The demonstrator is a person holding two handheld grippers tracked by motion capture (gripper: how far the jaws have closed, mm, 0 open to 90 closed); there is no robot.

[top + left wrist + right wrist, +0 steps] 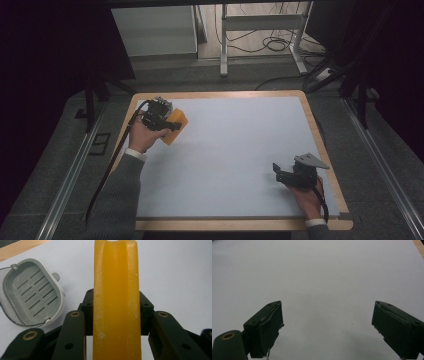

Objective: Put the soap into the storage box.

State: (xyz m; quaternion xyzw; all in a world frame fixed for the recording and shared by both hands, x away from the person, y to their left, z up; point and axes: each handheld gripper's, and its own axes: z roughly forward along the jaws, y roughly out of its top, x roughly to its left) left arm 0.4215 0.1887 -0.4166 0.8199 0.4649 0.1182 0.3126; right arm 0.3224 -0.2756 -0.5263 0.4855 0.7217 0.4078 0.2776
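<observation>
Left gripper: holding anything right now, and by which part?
Yes: the left gripper is shut on the orange bar, clamping its two long sides near one end.

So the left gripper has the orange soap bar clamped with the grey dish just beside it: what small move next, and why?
Probably carry the orange soap bar sideways over the grey slotted dish and lower it in. The left gripper is shut on the bar, the dish lies empty close by, and the right gripper is open and idle.

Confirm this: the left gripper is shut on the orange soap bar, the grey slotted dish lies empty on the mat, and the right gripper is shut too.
Wrong about the right gripper: the right gripper view shows it open. The left gripper does clamp the orange soap bar, and the grey slotted dish lies empty.
</observation>
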